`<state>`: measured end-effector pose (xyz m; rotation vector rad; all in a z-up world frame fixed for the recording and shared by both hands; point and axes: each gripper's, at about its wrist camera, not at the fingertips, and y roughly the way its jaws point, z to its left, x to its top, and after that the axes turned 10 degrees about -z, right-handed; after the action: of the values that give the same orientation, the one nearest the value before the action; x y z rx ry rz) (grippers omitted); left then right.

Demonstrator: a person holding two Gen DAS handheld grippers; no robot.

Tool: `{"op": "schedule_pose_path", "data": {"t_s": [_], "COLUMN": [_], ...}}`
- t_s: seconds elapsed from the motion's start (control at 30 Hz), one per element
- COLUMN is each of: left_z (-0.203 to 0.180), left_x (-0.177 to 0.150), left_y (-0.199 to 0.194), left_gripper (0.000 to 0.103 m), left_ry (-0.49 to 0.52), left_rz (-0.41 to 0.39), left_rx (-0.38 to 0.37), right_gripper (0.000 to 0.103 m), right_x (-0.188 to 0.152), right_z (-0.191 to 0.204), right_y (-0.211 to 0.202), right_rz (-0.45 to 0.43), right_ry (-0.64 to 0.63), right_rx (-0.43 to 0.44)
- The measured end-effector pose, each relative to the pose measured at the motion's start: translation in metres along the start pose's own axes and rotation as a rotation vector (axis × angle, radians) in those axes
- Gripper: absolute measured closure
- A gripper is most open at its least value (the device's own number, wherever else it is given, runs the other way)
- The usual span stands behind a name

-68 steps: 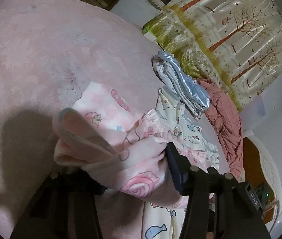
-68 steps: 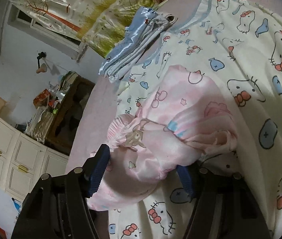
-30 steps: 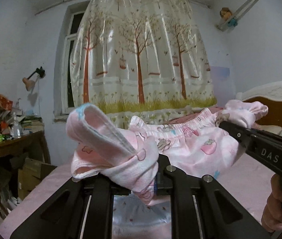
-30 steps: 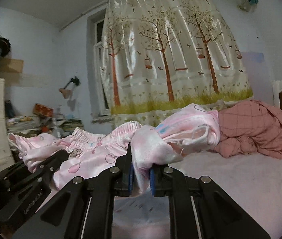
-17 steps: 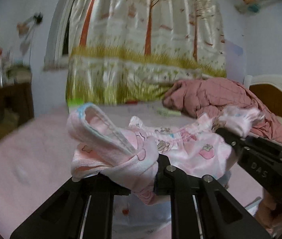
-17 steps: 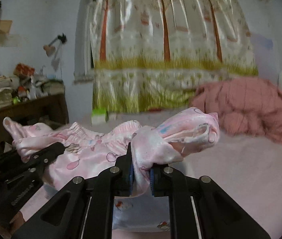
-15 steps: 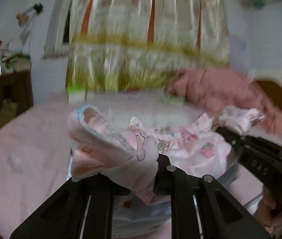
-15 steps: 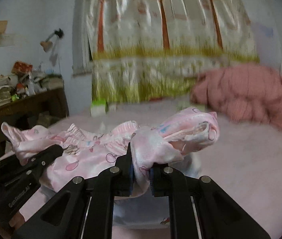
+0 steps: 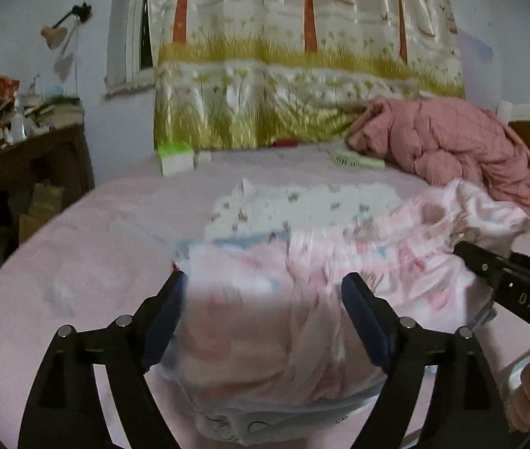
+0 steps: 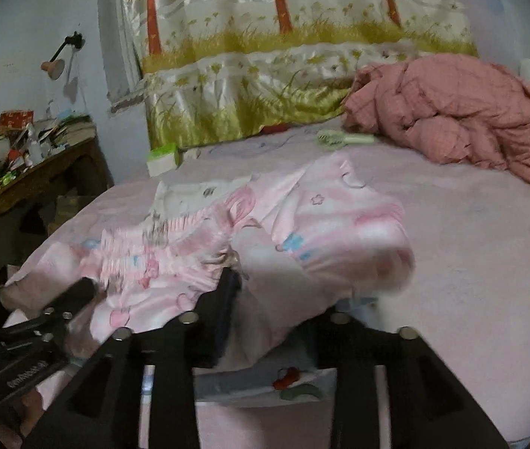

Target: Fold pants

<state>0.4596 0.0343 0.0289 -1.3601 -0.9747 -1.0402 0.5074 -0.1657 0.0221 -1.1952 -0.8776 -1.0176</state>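
Pink pants (image 9: 302, 299) lie crosswise on bed (image 9: 77, 262), waistband toward the curtain (image 9: 302, 75) (blurred). Left tongs (image 9: 265, 299) wide, right tongs (image 10: 283, 299) half-spread, both just opening, cloth between, unpressed.

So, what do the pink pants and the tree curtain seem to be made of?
Pink pants: seemingly soft woven or knit cloth, matte to slightly glossy; it drapes in loose folds with a gathered elastic waistband. Tree curtain: probably satin-like synthetic, since bright highlights run along its folds.
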Motion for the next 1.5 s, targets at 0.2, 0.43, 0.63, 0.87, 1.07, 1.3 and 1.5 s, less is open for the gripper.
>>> {"op": "schedule_pose_path", "data": {"t_s": [0.2,0.43,0.63,0.87,1.07,1.3,1.5], "left_z": [0.012,0.016,0.016,-0.002,-0.038,-0.068,-0.082], "left_x": [0.039,0.080,0.085,0.093,0.098,0.108,0.118], "left_y": [-0.050,-0.180,-0.285,-0.391,-0.478,-0.560,-0.613], "left_gripper": [0.017,0.010,0.010,0.010,0.009,0.006,0.006], "left_ry": [-0.061,-0.123,-0.154,-0.139,-0.082,-0.029,-0.008], "left_rz": [-0.108,-0.246,-0.275,-0.323,-0.390,-0.480,-0.528], "left_rx": [0.007,0.002,0.030,0.028,0.008,0.000,0.001], "right_gripper": [0.027,0.022,0.021,0.021,0.020,0.018,0.018], "right_x": [0.031,0.063,0.067,0.062,0.067,0.071,0.066], "right_z": [-0.013,0.005,0.015,-0.006,-0.025,-0.023,-0.021], "right_y": [-0.051,-0.176,-0.284,-0.420,-0.533,-0.643,-0.709], "right_rz": [-0.138,-0.287,-0.324,-0.366,-0.435,-0.521,-0.567], "right_ry": [0.001,-0.063,-0.052,-0.021,-0.007,-0.042,-0.041], "right_rx": [-0.074,-0.023,-0.017,-0.040,-0.027,-0.048,-0.045]}}
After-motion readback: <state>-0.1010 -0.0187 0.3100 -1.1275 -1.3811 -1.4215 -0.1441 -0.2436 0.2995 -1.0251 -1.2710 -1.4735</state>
